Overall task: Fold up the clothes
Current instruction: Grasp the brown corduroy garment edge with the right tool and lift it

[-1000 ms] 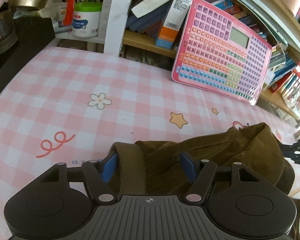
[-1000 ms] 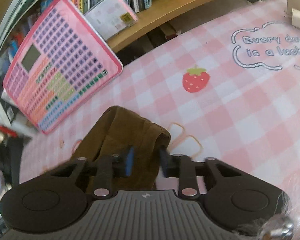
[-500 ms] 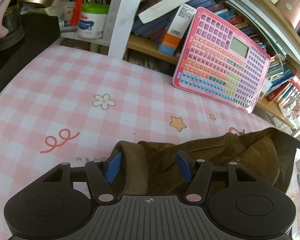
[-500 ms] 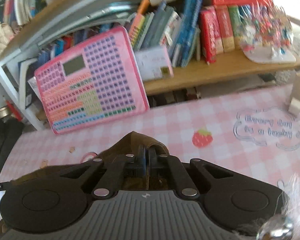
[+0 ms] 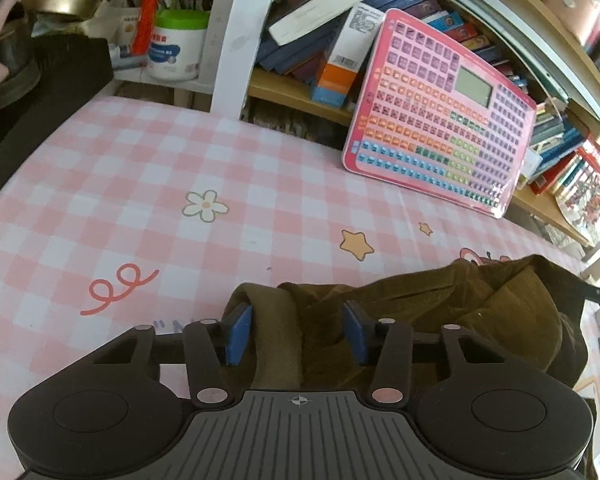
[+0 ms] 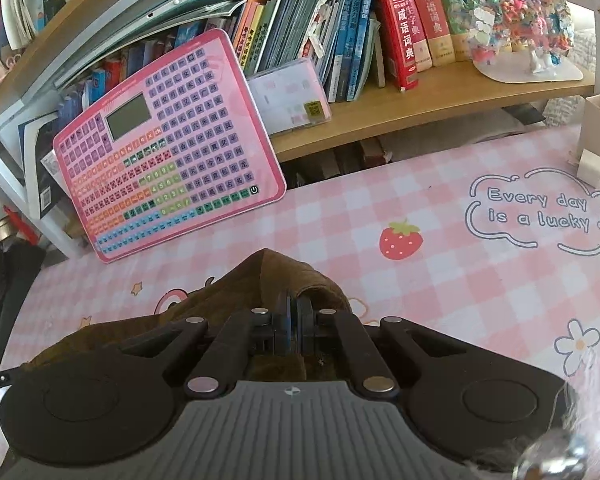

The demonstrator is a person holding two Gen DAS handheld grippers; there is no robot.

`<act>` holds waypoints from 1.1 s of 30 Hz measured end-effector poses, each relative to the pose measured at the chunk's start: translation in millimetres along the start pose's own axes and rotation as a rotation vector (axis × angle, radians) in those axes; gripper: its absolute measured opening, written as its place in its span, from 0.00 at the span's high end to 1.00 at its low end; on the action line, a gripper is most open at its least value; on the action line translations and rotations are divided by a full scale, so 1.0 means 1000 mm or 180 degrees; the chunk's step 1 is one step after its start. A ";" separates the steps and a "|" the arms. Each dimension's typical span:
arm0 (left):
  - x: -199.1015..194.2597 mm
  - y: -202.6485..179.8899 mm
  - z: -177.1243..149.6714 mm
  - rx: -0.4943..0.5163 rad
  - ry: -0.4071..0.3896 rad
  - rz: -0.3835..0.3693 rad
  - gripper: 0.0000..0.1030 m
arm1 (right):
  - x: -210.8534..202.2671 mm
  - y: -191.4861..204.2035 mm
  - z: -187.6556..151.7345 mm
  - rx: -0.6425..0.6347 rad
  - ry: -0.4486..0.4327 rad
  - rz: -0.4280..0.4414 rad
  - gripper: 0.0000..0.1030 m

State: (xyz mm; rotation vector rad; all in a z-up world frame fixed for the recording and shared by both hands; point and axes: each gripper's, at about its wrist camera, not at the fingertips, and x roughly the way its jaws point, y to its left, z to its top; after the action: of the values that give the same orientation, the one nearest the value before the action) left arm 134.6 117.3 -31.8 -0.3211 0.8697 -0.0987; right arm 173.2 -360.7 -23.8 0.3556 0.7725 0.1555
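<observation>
Pink checked tablecloth (image 5: 148, 184); brown garment (image 5: 440, 312) between wide-apart left gripper (image 5: 296, 330), apparently pinched by right gripper (image 6: 294, 322).

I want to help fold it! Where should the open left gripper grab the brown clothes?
Best guess: pinch the thick rolled edge of the brown clothes lying between the open left gripper fingers. Come straight forward and low over the pink checked cloth, since that edge points at the gripper. The right gripper is already shut on the other end, so both ends can lift together.
</observation>
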 end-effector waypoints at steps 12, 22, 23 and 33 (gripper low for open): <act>0.013 0.019 0.000 -0.0503 0.0096 -0.0235 0.80 | 0.007 -0.009 0.001 0.0245 0.0071 0.0069 0.97; -0.092 0.046 -0.014 -0.1335 -0.0944 -0.0942 0.98 | -0.126 -0.029 0.006 0.0498 -0.1043 0.0366 0.98; -0.106 0.049 -0.020 -0.1391 -0.1088 -0.1075 0.98 | -0.148 -0.034 0.005 0.0555 -0.1213 0.0469 0.98; -0.112 0.059 -0.024 -0.1563 -0.1302 -0.1092 0.98 | -0.142 -0.025 0.042 0.0399 -0.1411 0.0875 0.98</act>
State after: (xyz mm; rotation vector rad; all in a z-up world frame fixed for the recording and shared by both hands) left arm 41.0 191.6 17.3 -0.9173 0.4151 -0.1311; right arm 102.1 -432.4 87.3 0.5921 0.2931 0.2760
